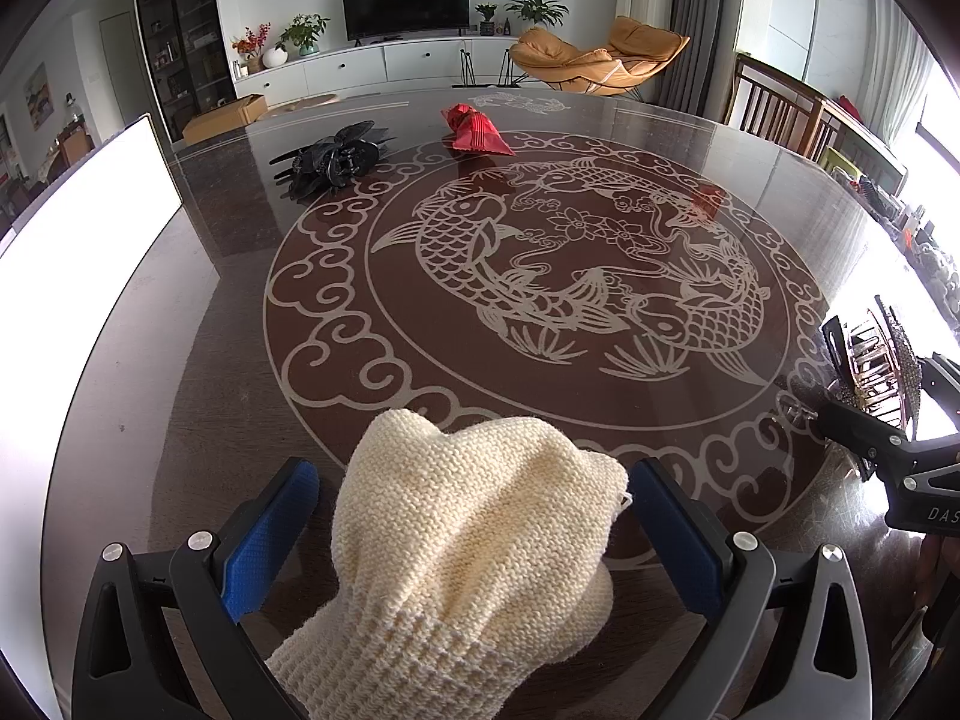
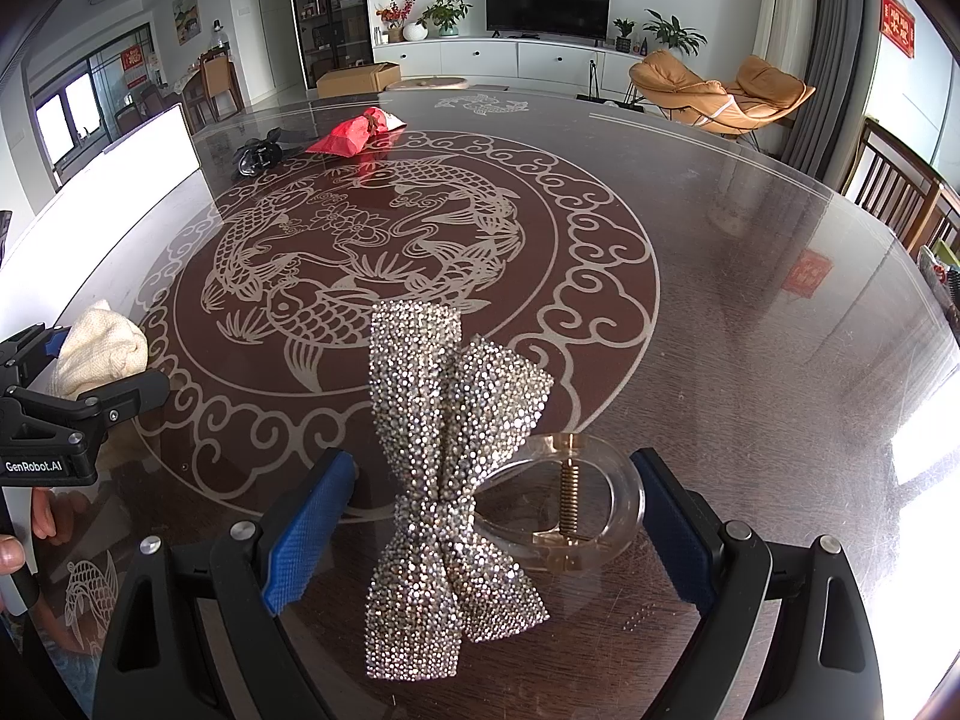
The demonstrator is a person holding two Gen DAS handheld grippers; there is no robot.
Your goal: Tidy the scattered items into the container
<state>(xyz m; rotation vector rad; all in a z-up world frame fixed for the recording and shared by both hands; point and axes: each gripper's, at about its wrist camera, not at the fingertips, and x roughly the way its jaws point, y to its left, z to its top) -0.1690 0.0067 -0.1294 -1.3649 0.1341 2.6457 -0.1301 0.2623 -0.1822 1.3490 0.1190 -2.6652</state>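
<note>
A cream knitted mitten [image 1: 474,516] lies on the dark table between the blue pads of my left gripper [image 1: 474,468], which is open with a gap on each side. In the right wrist view a rhinestone bow hair clip [image 2: 444,456] with a clear claw [image 2: 594,510] lies between the fingers of my open right gripper [image 2: 492,459]. Far across the table lie a black hair claw [image 1: 336,159] and a red pouch [image 1: 477,132]. A bright white container [image 1: 72,252] stands at the left. Each gripper shows at the edge of the other's view: the right gripper [image 1: 864,372] and the left gripper [image 2: 90,360].
The round glass table [image 2: 750,276] carries a koi pattern in its middle. Wooden chairs [image 1: 780,108] stand at the far right edge. A hand [image 2: 24,534] holds the left gripper's handle. An orange lounge chair [image 1: 600,54] and a TV cabinet stand beyond the table.
</note>
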